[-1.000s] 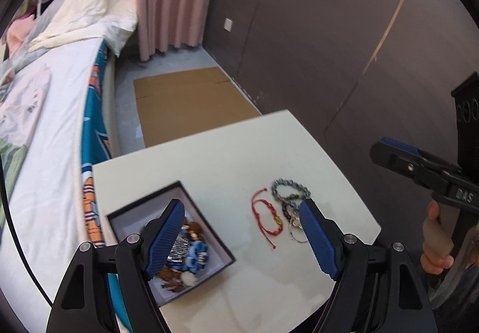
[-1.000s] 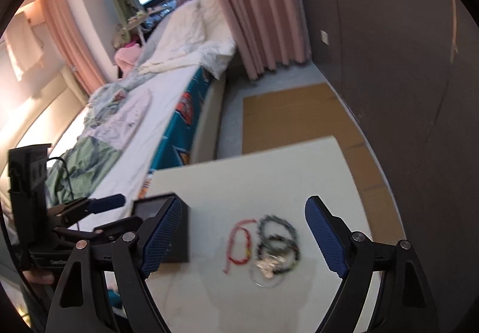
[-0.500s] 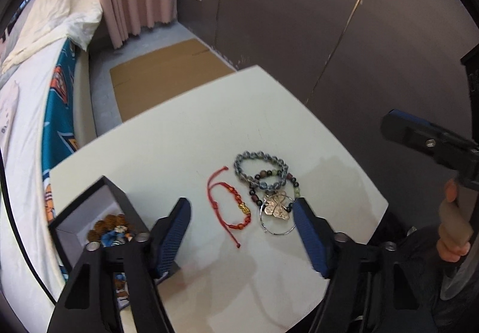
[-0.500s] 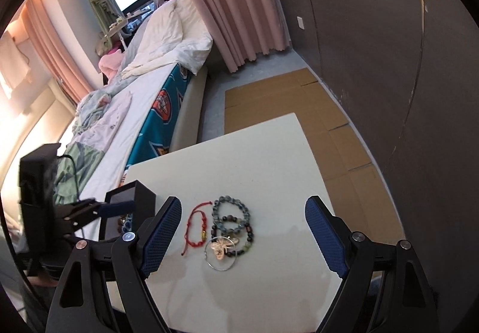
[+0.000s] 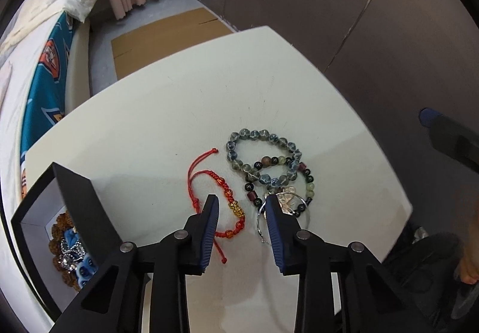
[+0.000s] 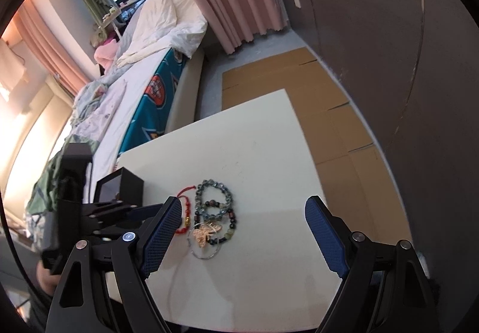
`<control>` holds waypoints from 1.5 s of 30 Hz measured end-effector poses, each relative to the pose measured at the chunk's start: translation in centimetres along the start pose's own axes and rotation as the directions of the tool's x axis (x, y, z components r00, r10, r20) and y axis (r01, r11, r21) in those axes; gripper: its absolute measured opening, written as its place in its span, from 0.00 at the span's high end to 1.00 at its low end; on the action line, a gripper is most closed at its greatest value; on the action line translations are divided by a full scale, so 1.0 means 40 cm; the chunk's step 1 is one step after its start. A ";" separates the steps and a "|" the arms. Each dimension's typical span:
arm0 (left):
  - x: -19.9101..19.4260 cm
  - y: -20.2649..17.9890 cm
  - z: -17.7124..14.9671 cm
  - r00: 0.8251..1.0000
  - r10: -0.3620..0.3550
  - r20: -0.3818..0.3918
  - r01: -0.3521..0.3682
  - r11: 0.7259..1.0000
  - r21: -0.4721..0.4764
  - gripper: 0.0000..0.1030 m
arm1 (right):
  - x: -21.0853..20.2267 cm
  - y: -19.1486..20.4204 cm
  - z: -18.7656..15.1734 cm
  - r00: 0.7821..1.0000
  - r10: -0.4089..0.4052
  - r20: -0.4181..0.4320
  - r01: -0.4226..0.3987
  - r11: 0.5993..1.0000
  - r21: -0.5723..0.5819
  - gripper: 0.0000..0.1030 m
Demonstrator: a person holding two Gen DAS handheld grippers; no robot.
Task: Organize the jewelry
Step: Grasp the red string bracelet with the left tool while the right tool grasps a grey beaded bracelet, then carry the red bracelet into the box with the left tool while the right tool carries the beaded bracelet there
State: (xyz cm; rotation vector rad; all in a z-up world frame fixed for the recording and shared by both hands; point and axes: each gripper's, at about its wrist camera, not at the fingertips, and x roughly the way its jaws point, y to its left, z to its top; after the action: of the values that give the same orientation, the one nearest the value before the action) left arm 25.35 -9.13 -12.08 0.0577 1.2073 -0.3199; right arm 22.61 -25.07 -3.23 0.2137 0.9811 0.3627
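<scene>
On the white table [image 5: 167,111] lie a red cord bracelet with gold beads [image 5: 223,192], a blue-grey bead bracelet [image 5: 260,153], a dark mixed-bead bracelet [image 5: 310,183] and a wire ring with a butterfly charm [image 5: 284,204]. My left gripper [image 5: 242,205] is open, narrowed, just above the red bracelet's beaded part. An open black box [image 5: 30,213] at the left holds several pieces. My right gripper [image 6: 242,213] is open and empty, above the same pile [image 6: 212,213]; the box [image 6: 125,183] shows at its left.
A bed with white bedding [image 6: 143,63] runs along the table's left side. Flat cardboard [image 6: 299,87] lies on the floor beyond the table. A dark wall [image 5: 344,4] stands to the right. The table's near edge [image 6: 239,324] is close.
My left gripper has swung right from the box to over the red bracelet, come closer, and its jaws have narrowed. The right gripper has stayed open and drawn a little closer to the pile.
</scene>
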 end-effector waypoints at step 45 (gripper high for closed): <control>-0.163 0.142 -0.009 0.978 0.021 0.210 -0.008 0.998 -0.062 0.94 | 0.310 0.064 -0.006 0.970 -0.035 -0.242 0.040 0.999 0.014 0.75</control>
State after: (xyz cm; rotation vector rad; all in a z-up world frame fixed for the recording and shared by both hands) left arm 24.50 -2.26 -6.88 -0.0203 1.0052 -0.2692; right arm 28.14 -17.84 -12.05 0.1699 1.2280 0.3503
